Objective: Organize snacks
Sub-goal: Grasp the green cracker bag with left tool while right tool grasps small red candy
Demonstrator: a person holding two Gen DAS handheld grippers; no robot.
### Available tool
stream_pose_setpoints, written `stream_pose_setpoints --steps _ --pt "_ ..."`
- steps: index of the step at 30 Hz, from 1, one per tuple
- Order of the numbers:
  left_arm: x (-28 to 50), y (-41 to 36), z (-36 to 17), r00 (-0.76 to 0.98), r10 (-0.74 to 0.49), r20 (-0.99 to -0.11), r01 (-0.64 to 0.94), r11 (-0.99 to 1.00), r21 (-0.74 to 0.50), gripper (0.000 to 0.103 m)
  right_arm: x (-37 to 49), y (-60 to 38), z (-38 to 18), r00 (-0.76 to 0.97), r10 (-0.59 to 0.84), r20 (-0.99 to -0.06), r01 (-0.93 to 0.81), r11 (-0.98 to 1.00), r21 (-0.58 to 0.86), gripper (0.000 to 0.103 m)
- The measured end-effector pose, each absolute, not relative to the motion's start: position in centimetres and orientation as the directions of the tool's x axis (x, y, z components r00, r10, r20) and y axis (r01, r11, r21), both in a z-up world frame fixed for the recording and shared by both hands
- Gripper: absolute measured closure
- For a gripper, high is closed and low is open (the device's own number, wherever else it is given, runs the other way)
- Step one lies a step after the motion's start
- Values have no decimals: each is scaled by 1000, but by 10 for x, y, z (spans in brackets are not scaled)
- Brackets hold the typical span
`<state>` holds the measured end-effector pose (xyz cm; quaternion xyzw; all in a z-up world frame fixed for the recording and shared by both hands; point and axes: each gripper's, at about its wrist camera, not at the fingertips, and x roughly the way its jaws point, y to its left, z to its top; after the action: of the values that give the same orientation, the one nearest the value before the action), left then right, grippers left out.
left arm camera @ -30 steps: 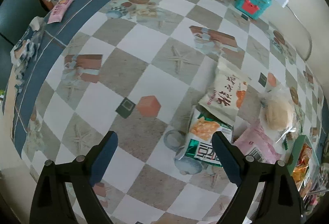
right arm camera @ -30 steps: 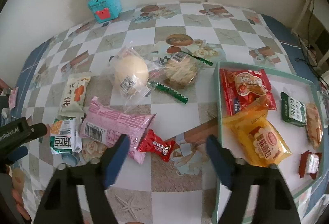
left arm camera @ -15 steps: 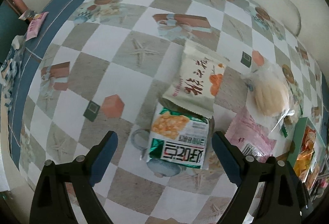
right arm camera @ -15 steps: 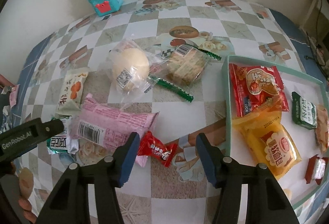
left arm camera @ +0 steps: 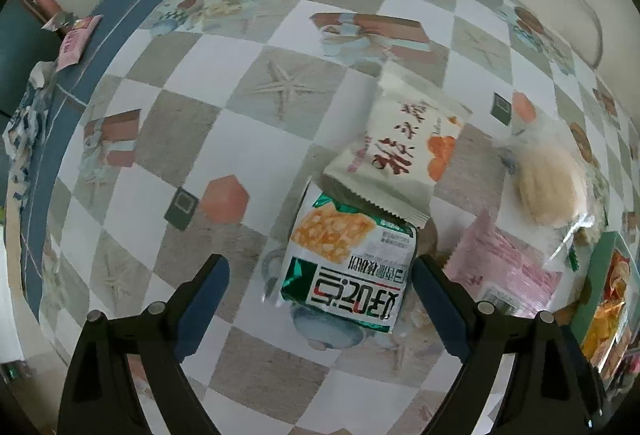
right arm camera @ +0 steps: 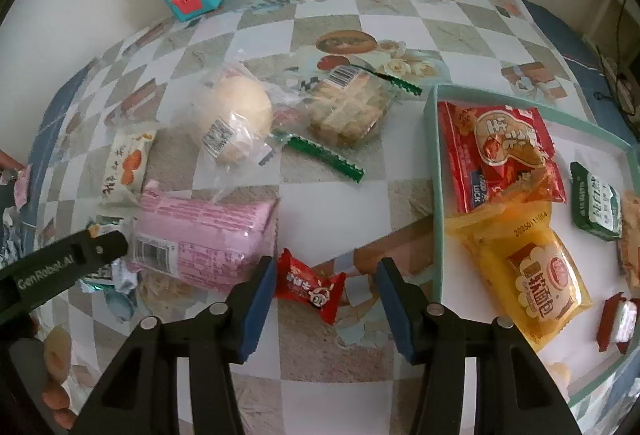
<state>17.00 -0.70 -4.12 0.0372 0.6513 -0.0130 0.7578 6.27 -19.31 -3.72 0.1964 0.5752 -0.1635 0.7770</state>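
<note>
Left wrist view: left tongs (left arm camera: 320, 289) spread wide around the green-white snack packet (left arm camera: 350, 261) at 6 o'clock. Right tongs (right arm camera: 326, 285) straddle the red candy (right arm camera: 310, 285), not gripping.

A grey-and-white checked desk (right arm camera: 400, 163) carries a pink packet (right arm camera: 204, 235), a red candy wrapper (right arm camera: 310, 285) and, at three o'clock, a mint-green tray (right arm camera: 434, 155).
</note>
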Motion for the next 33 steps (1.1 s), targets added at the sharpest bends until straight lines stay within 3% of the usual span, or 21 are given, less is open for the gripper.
stream_pose_setpoints --steps 6,13,23,28,29,33 --pt "174 8 -44 149 37 -988 13 999 40 10 66 -189 -41 268 -37 -963 473 875 98 49" --pt "172 14 -46 154 38 -987 7 999 40 11 69 -184 -41 274 -33 -961 456 884 100 65" --pt "169 4 -34 171 5 -985 31 999 11 44 64 -191 -38 299 5 -954 476 866 153 76" --pt "167 5 -24 176 -10 -984 29 1000 -5 52 57 -195 -30 312 6 -950 477 864 162 77" --pt "166 6 -23 174 -23 -984 27 999 -18 69 54 -196 -27 316 6 -949 478 863 164 77" --pt "162 9 -19 176 -25 -984 16 1000 -23 72 47 -195 -19 325 8 -946 476 863 171 77"
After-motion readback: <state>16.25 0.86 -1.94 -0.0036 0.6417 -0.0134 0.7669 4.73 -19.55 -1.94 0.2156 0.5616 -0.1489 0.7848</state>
